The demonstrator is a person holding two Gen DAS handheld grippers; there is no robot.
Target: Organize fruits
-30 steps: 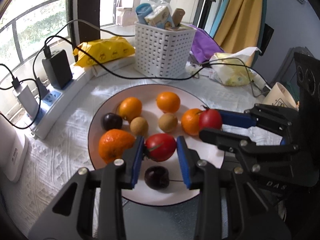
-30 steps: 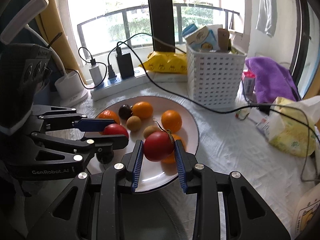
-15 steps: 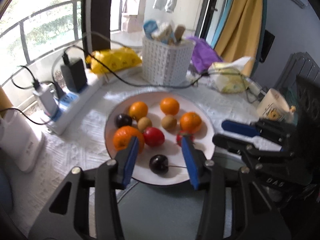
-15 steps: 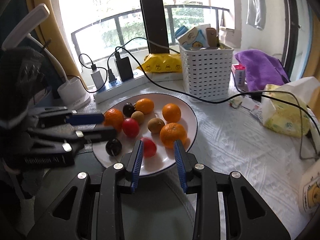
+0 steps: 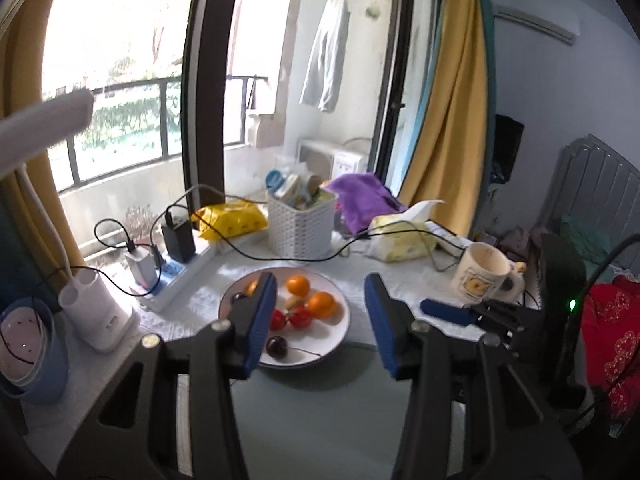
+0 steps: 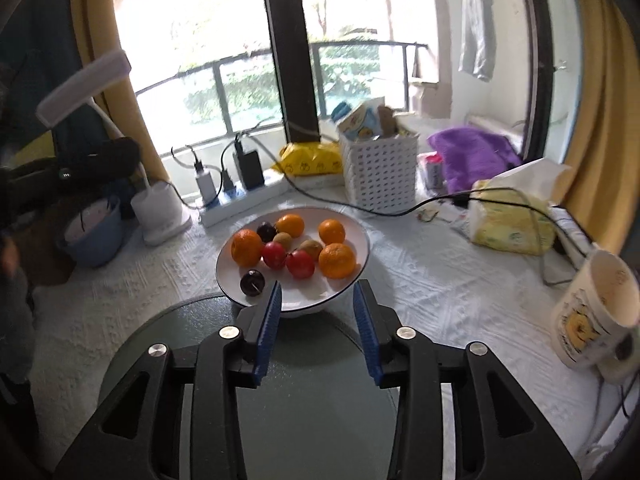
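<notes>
A white plate [image 6: 348,280] on the white cloth holds several fruits: oranges [image 6: 337,260], two red tomatoes [image 6: 300,264], brown kiwis [image 6: 311,246] and two dark cherries [image 6: 252,282]. The plate also shows in the left wrist view [image 5: 336,336]. My right gripper [image 6: 317,328] is open and empty, raised above and in front of the plate's near rim. My left gripper [image 5: 318,320] is open and empty, lifted well back from the plate; its left finger hides part of the fruit. The right gripper's blue finger [image 5: 444,312] shows at the right.
A dark round mat [image 6: 312,392] lies under the grippers. A white basket [image 6: 380,172], power strip [image 6: 240,200], black cable [image 6: 400,212], tissue pack [image 6: 512,220], purple cloth [image 6: 476,152], mug [image 6: 596,316], white lamp base [image 6: 160,208] and blue bowl [image 6: 94,236] surround the plate.
Both grippers opened and let go of their red tomatoes, which now lie on the plate. Both grippers then pulled back and up, away from the plate.
</notes>
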